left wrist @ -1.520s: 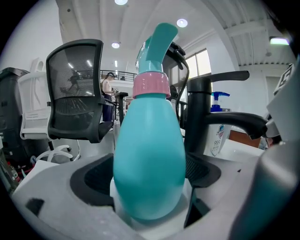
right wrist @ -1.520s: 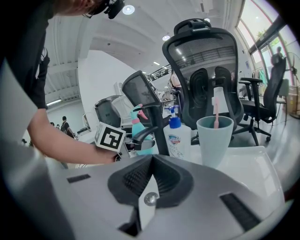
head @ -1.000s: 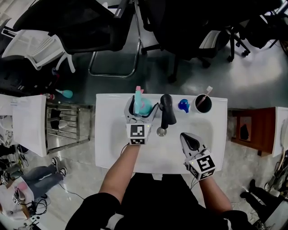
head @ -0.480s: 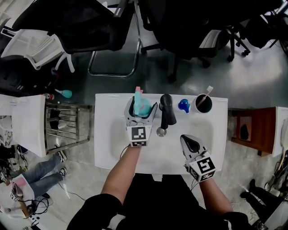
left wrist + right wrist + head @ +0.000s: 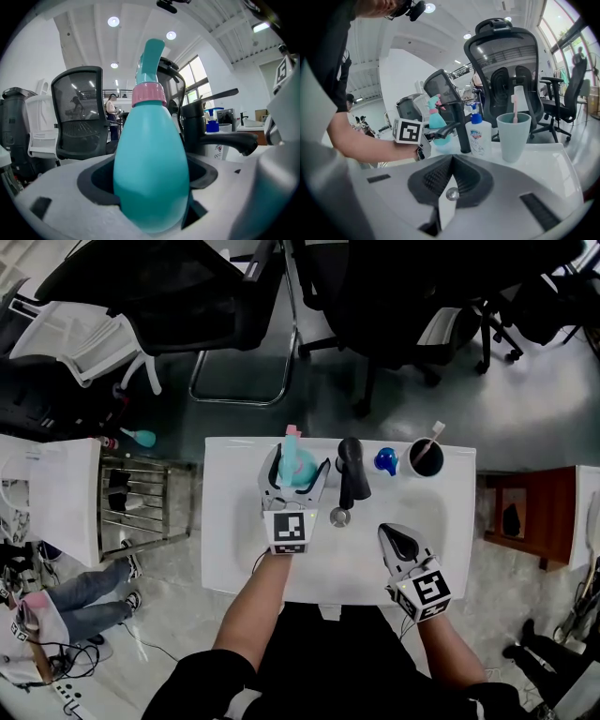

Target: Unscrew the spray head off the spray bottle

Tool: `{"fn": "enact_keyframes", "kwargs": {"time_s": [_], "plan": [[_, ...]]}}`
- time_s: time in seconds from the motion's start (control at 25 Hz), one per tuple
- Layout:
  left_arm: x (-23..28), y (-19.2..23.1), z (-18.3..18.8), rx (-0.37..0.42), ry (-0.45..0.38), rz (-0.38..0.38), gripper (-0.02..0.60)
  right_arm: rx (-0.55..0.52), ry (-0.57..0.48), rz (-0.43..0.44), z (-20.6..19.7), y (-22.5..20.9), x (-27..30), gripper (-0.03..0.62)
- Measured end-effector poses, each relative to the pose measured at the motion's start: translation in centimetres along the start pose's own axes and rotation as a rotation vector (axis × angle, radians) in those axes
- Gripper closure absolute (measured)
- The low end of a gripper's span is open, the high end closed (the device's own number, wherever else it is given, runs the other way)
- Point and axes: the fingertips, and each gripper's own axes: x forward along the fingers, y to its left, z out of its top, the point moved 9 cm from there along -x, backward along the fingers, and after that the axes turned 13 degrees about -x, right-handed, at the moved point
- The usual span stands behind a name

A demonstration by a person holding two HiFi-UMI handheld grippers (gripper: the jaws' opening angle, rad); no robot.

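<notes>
Teal spray bottle (image 5: 151,173) stands upright between the jaws of the left gripper (image 5: 297,465). The jaws are set wide and lie against the two sides of its rounded body. Its pink collar (image 5: 148,95) and teal spray head (image 5: 150,61) rise above and beyond the jaw tips, with nothing holding them. The black faucet (image 5: 351,474) stands just to this gripper's right. The right gripper (image 5: 398,538) rests well apart over the white basin (image 5: 234,521), its jaws fully together and empty; from it the bottle lies ahead and to the left.
</notes>
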Motion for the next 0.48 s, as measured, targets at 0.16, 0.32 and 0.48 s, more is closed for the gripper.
{"fn": "enact_keyframes", "kwargs": {"time_s": [0.16, 0.32, 0.48], "plan": [[-1.4, 0.1, 1.8, 0.033, -0.023, -0.001, 0.163, -0.026, -0.017, 0.004, 0.7, 0.4, -0.3, 0.589], [-2.8, -0.2, 4.1, 0.057, -0.053, -0.012, 0.163, -0.082, -0.041, 0.010, 2.7, 1.1, -0.8, 0.589], [-4.4, -0.7, 6.4, 0.074, -0.070, -0.019, 0.164, -0.100, -0.103, 0.016, 4.7, 1.6, -1.4, 0.589]]}}
